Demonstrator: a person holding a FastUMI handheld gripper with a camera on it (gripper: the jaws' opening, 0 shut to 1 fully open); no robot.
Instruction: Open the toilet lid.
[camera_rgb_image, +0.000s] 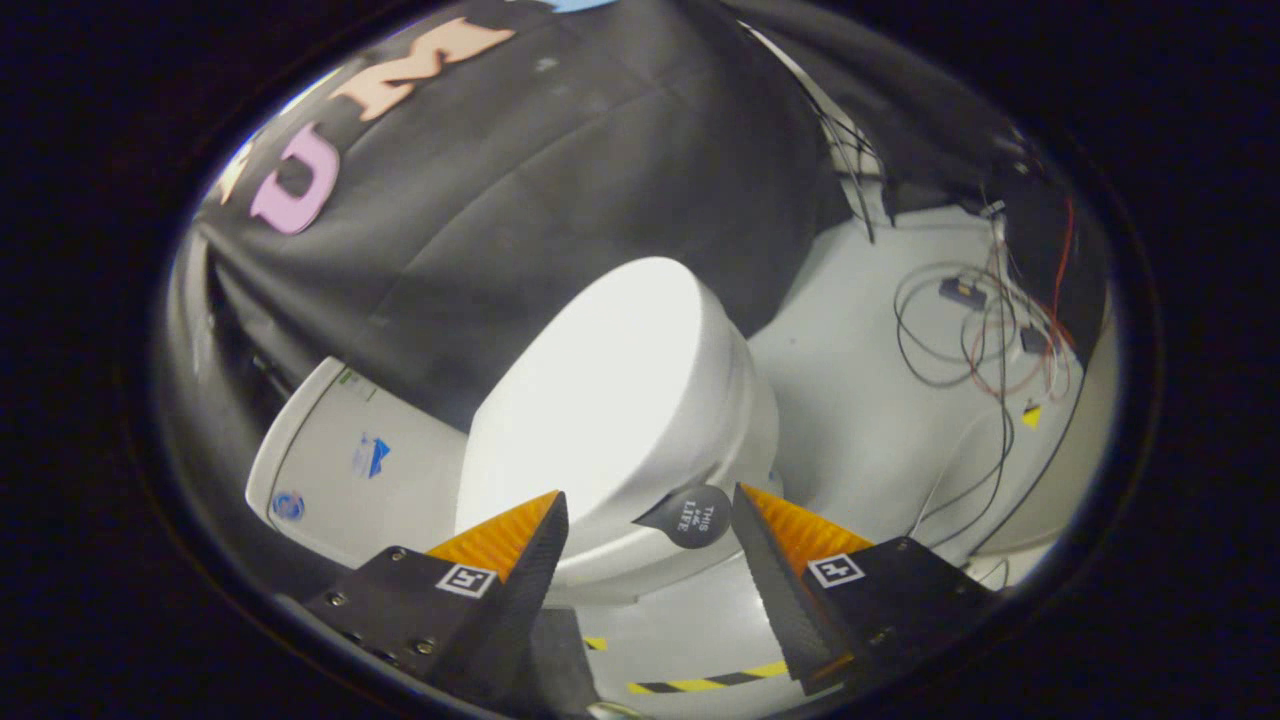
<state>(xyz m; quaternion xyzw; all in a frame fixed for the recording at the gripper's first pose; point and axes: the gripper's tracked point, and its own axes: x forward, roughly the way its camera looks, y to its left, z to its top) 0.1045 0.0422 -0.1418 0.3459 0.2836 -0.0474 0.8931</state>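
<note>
Nothing opened yet: I am holding my spread tool (650, 520) before the closed toilet lid (600, 390), tab (692, 516) at 12 o'clock.

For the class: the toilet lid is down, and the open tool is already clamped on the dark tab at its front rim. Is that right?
Not quite. In the gripper view the toilet lid is down, but the open tool clamps nothing: the dark tab sits between its fingers, untouched by either.

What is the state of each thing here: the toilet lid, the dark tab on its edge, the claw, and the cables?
Toilet lid: closed, lying down on the seat.
Dark tab: stuck at the lid's front edge, just ahead of the fingers, not gripped.
Claw: open, fingers apart, holding nothing.
Cables: loose, coiled on the floor beyond the toilet.
</note>
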